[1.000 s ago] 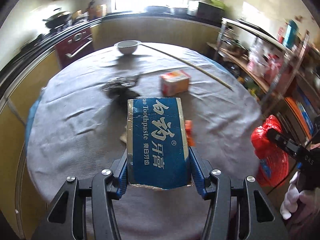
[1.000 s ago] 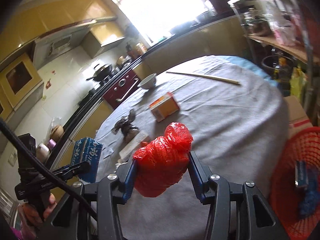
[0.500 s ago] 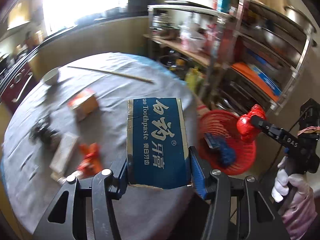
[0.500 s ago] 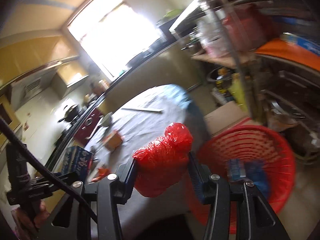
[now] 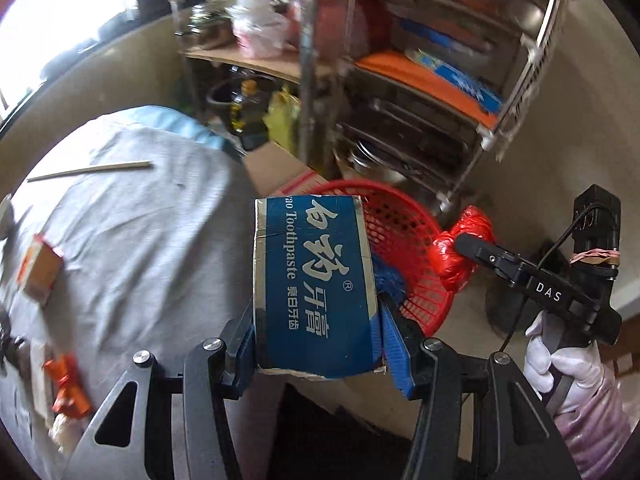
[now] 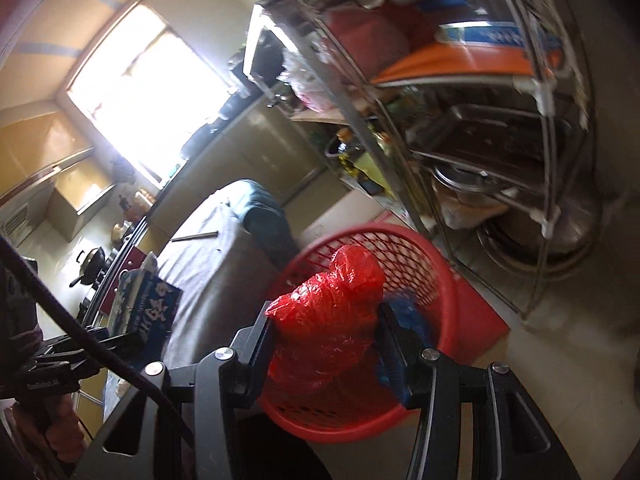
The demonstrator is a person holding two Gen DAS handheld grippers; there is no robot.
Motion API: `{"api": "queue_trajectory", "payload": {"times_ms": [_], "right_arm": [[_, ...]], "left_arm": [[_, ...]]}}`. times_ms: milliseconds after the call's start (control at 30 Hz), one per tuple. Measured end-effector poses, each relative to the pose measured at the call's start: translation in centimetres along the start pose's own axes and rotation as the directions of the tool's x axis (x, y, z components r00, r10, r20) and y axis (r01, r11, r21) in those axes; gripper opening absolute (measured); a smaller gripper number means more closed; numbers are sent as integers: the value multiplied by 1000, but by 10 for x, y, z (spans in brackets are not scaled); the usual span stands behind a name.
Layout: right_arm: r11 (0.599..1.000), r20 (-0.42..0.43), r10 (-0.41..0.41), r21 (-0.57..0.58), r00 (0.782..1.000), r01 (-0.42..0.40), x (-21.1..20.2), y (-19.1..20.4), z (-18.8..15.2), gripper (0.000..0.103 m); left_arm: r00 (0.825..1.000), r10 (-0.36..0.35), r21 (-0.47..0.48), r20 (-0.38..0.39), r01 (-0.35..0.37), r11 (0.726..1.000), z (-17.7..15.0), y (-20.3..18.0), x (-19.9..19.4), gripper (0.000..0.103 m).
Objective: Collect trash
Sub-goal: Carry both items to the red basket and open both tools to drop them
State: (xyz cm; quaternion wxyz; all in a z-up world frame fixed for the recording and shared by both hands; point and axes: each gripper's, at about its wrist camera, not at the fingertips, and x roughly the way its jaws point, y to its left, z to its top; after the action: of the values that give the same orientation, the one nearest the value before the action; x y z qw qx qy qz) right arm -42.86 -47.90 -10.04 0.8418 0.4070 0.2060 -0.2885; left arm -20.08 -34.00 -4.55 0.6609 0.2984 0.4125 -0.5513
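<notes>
My left gripper (image 5: 316, 344) is shut on a blue toothpaste box (image 5: 312, 280), held by the table's edge in front of the red mesh basket (image 5: 404, 240) on the floor. My right gripper (image 6: 326, 344) is shut on a crumpled red plastic bag (image 6: 332, 320), which hangs over the red basket (image 6: 432, 264). In the left wrist view the red bag (image 5: 460, 248) shows at the basket's right rim, in the right gripper (image 5: 468, 250) held by a white-gloved hand (image 5: 560, 364). Blue trash (image 5: 390, 280) lies inside the basket.
On the grey-clothed round table (image 5: 140, 240) lie an orange box (image 5: 40, 268), an orange wrapper (image 5: 68, 384) and a long stick (image 5: 92, 170). A metal shelf rack (image 5: 440, 100) full of pans stands close behind the basket. A cardboard box (image 5: 280, 172) sits on the floor.
Both grippers have swung to the right, away from the table and toward the red basket, each keeping its load. The red bag has come over the basket.
</notes>
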Motion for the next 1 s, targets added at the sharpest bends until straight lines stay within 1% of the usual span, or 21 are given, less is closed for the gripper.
{"api": "queue_trajectory", "payload": {"times_ms": [200, 367, 433, 500, 600, 700, 767, 867, 933, 1000], "right_arm": [[999, -27, -13, 30, 1000, 14, 7, -16, -6, 53], [997, -55, 11, 78, 998, -7, 13, -28, -8, 55], [996, -61, 14, 92, 998, -8, 16, -28, -8, 58], [993, -65, 27, 113, 998, -20, 17, -28, -6, 61], [990, -46, 51, 132, 998, -45, 15, -28, 0, 62], [990, -28, 60, 130, 998, -56, 12, -24, 8, 62], [990, -21, 71, 122, 997, -68, 11, -16, 14, 62], [990, -18, 102, 95, 995, -100, 11, 4, 22, 62], [989, -25, 138, 60, 990, -136, 13, 27, 28, 62], [984, -41, 179, 30, 983, -177, 19, 55, 34, 62]], "left_arm": [[997, -23, 44, -80, 27, 999, 8, -20, 36, 56], [992, -22, 73, -124, 31, 997, 13, -29, 54, 57], [991, -10, 82, -136, 21, 996, 15, -29, 57, 61], [991, -2, 76, -136, 12, 997, 17, -26, 55, 62], [993, 6, 66, -117, 1, 998, 21, -18, 42, 62], [997, 33, 58, -67, -29, 998, 15, -5, 15, 62], [998, 54, 31, -45, -53, 998, 5, 8, -6, 62], [996, 86, -19, -33, -87, 996, -17, 30, -34, 63], [991, 137, -55, -11, -137, 989, -40, 50, -60, 63], [980, 201, -103, 0, -200, 974, -61, 70, -83, 63]]}}
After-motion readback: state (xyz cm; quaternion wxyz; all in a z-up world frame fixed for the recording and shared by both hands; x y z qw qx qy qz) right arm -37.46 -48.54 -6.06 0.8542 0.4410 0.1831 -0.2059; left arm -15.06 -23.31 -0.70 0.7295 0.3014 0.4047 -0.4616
